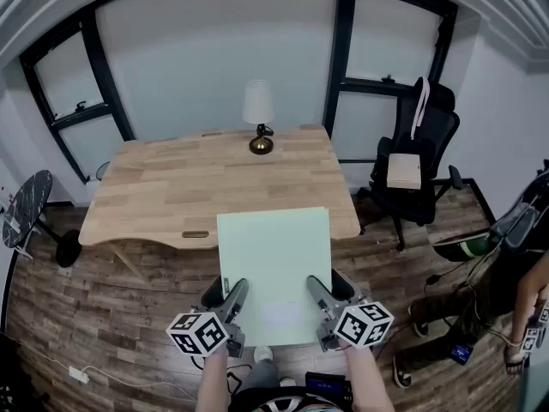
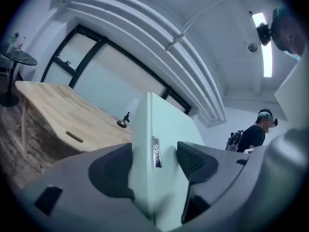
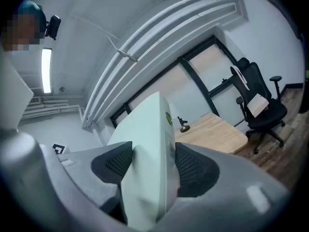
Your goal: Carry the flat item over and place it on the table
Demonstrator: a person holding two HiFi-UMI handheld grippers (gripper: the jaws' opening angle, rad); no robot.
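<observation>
Between your two grippers, just in front of the wooden table (image 1: 171, 187), you are holding the flat item (image 1: 274, 264), a pale green panel. The left gripper (image 1: 230, 297) is clamping its near left part and the right gripper (image 1: 322, 297) is clamping its near right part. In each gripper view the dark pads (image 2: 113, 170) are pressing on the two faces of the panel.

From the head view the panel is hanging about level above the floor. Its far edge is reaching over the near edge of the table. It seems that it is not resting on the top yet, though I cannot tell this for sure.

I judge that you are doing the carrying step, and that it is close to its end. The next move, I think, is asking you to bring both grippers forward together at the same height, so that the panel is not tilting or twisting. Then you are lowering it flat on the bare wood, well apart from the lamp (image 1: 260, 118) at the far side. Only after this are you opening the jaws.
</observation>
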